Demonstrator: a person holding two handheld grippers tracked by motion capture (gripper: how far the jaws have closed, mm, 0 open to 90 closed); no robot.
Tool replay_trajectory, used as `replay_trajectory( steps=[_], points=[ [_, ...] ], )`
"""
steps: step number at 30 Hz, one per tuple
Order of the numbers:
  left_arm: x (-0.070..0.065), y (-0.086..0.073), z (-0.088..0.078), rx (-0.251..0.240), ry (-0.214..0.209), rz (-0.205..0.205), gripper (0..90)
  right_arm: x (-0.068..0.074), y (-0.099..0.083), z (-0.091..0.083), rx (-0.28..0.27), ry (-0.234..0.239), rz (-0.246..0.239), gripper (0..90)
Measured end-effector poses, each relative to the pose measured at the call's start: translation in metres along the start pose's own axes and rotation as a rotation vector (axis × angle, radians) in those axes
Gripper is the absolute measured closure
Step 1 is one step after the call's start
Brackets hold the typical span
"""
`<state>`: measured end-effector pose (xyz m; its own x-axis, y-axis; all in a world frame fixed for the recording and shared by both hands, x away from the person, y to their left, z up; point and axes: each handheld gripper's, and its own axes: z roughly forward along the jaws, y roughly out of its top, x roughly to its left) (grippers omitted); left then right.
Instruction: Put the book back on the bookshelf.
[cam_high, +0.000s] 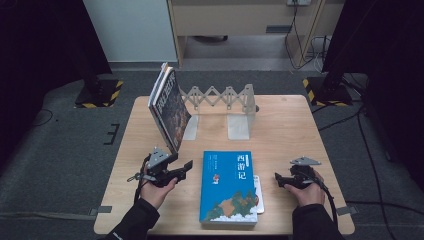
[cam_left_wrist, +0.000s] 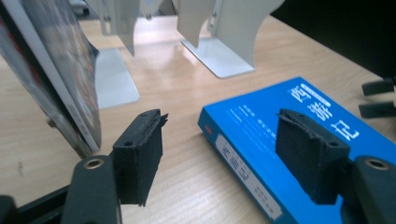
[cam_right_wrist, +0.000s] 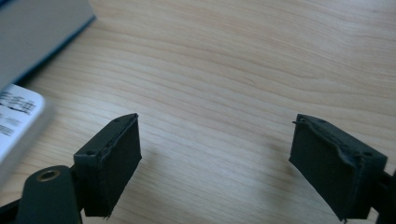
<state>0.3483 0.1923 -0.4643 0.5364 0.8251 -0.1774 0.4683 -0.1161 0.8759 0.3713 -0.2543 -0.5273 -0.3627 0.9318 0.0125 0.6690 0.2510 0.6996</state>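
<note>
So far one pair of books leans in the bookend rack, while the blue book lies flat on the table, over a white booklet. The left gripper hovers beside its spine, jaws apart and empty; the right gripper waits opposite, jaws likewise apart. Lifting and shelving the blue book appears left to do.

lab (taped stands, curtained walls)

Books we see lying flat: one blue book, on a white booklet
Books leaning: two
Bookends: one expanding rack
Tongs: two
</note>
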Motion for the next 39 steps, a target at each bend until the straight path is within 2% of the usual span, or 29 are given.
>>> replay_trajectory(
  steps=[3,4,9,10,12,17,18,24,30,34,37,39],
  points=[
    [-0.002,-0.002,0.002,0.014,-0.008,0.005,29.4,0.005,0.003,-0.002,-0.009,0.008,0.015,16.5],
    [-0.004,-0.005,0.005,0.03,-0.023,0.008,29.2,0.011,0.005,-0.004,-0.019,0.04,0.021,16.8],
    [-0.008,-0.009,0.014,0.066,-0.052,0.007,28.1,0.022,0.011,-0.008,-0.041,0.072,0.0,17.2],
    [-0.008,-0.01,0.016,0.075,-0.059,0.004,27.9,0.026,0.014,-0.011,-0.062,0.085,-0.014,17.4],
    [-0.01,-0.012,0.022,0.085,-0.072,0.004,27.7,0.029,0.016,-0.012,-0.072,0.092,-0.013,17.4],
    [-0.015,-0.015,0.031,0.12,-0.091,0.003,27.2,0.043,0.022,-0.017,-0.11,0.147,0.0,16.4],
    [-0.018,-0.016,0.035,0.129,-0.099,0.015,27.1,0.044,0.023,-0.017,-0.115,0.159,-0.006,16.3],
    [-0.024,-0.02,0.042,0.161,-0.105,0.029,26.3,0.056,0.024,-0.016,-0.116,0.227,0.009,17.3],
    [-0.026,-0.026,0.052,0.222,-0.103,0.049,22.7,0.07,0.024,-0.01,-0.087,0.288,0.026,18.4],
    [-0.024,-0.029,0.059,0.218,-0.14,0.006,17.3,0.076,0.022,-0.006,-0.069,0.307,0.014,18.4],
    [-0.023,-0.03,0.062,0.214,-0.158,-0.01,14.7,0.08,0.022,-0.003,-0.066,0.332,0.025,18.6],
    [-0.022,-0.034,0.066,0.191,-0.193,-0.03,14.5,0.083,0.022,-0.001,-0.06,0.34,0.04,18.1]
  ],
)
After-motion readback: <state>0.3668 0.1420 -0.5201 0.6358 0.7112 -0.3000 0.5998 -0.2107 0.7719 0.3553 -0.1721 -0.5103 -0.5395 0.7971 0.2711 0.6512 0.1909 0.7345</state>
